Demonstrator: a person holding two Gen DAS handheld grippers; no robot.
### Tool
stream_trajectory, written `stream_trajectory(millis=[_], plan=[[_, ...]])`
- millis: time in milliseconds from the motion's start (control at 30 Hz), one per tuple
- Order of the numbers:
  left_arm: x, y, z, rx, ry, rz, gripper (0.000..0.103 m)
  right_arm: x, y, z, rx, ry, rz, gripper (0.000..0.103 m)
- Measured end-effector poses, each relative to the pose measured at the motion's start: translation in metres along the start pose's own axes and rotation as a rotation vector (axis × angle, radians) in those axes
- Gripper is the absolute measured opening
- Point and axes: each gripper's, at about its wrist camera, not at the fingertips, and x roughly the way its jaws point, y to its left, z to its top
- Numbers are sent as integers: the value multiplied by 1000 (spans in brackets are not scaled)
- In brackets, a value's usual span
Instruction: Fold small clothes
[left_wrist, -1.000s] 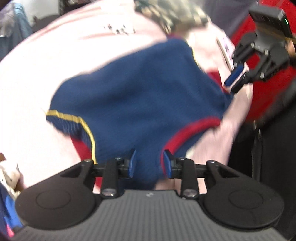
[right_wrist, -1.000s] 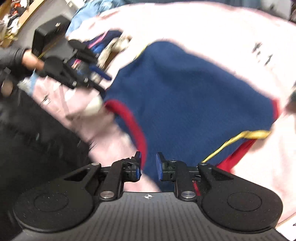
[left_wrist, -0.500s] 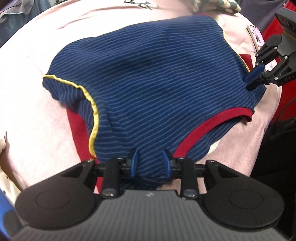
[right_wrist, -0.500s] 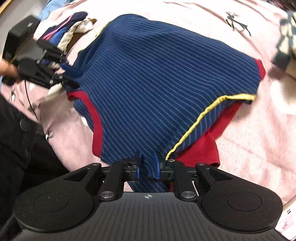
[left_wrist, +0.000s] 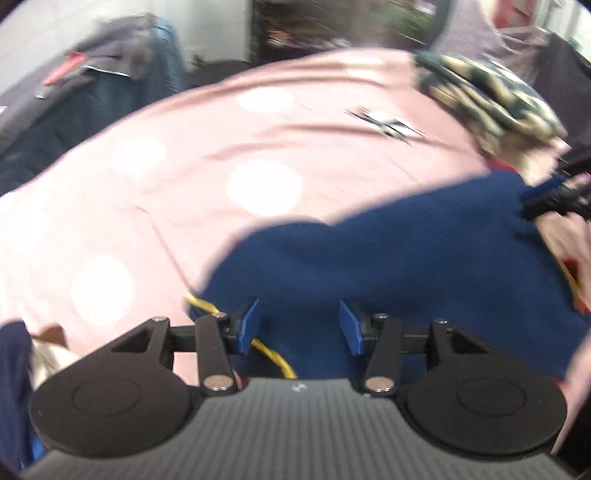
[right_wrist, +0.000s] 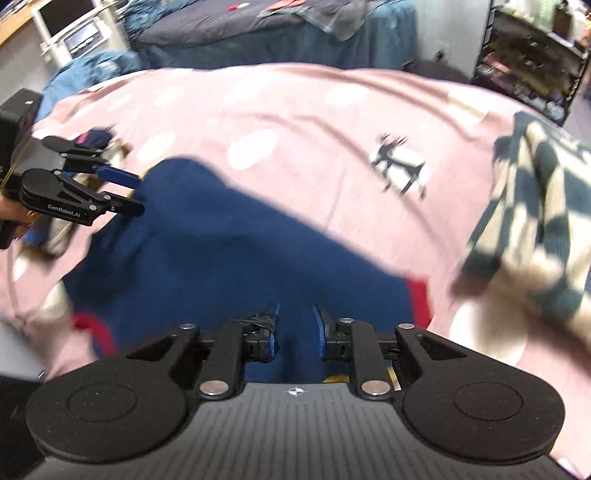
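Left wrist view: navy garment (left_wrist: 388, 258) spread flat on pink bedspread (left_wrist: 207, 177), long axis running from near left to far right across frame; yellow-trimmed edge (left_wrist: 271, 356) at near end, under the camera. Right wrist view confirms same garment (right_wrist: 229, 251), red trim (right_wrist: 417, 299) at its right side, far corner pointing toward upper left.

Left gripper (left_wrist: 298, 326): jaws opening, blue pads apart, navy cloth lying beneath the gap, pads not pressing on it. Also seen from the right wrist (right_wrist: 129, 192), at the garment's far left corner.

Right gripper (right_wrist: 295, 328): jaws opening, narrower gap, cloth visible between pads (contact cannot be told, frame blurred).

Beyond the garment: white spots and a deer print (right_wrist: 399, 166) on the bedspread; checked cloth (right_wrist: 535, 221) to the garment's right; blue bedding (right_wrist: 277, 33) farther back.
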Motion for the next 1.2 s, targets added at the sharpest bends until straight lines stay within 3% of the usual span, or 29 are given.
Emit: stream_trajectory(millis=[100, 167, 367, 400, 467, 533, 567, 633, 733, 933, 1000, 1067, 1133, 1200], plan=[[21, 16, 7, -44, 38, 59, 47, 18, -11, 4, 23, 13, -62, 36], [35, 25, 3, -81, 86, 57, 49, 29, -19, 0, 30, 45, -89, 36], [40, 20, 8, -69, 101, 84, 53, 35, -14, -5, -3, 56, -94, 36], [34, 16, 10, -65, 100, 95, 56, 27, -14, -3, -6, 42, -89, 37], [15, 0, 11, -60, 74, 91, 65, 10, -23, 1, 20, 12, -103, 49], [-5, -21, 12, -63, 45, 6, 77, -5, -38, 0, 67, 7, -104, 81], [-12, -34, 12, -57, 40, -50, 78, -9, -47, 0, 92, 5, -93, 87], [-25, -68, 12, -20, 31, -158, 78, -18, -64, -7, 154, 6, -45, 90], [-32, -127, 14, 113, 25, -280, 78, -22, -80, -19, 253, 40, 51, 90], [-23, -230, 25, 362, 10, -406, 77, -23, -85, -46, 371, 59, 170, 89], [-17, -256, 29, 385, 15, -379, 74, -23, -86, -49, 383, 60, 175, 89], [-13, -270, 32, 289, 41, -316, 68, -23, -86, -51, 371, 62, 173, 89], [-6, -285, 30, 206, 97, -227, 71, -23, -88, -53, 374, 60, 182, 89], [3, -311, 22, 273, 149, -164, 71, -23, -91, -55, 373, 59, 186, 89]])
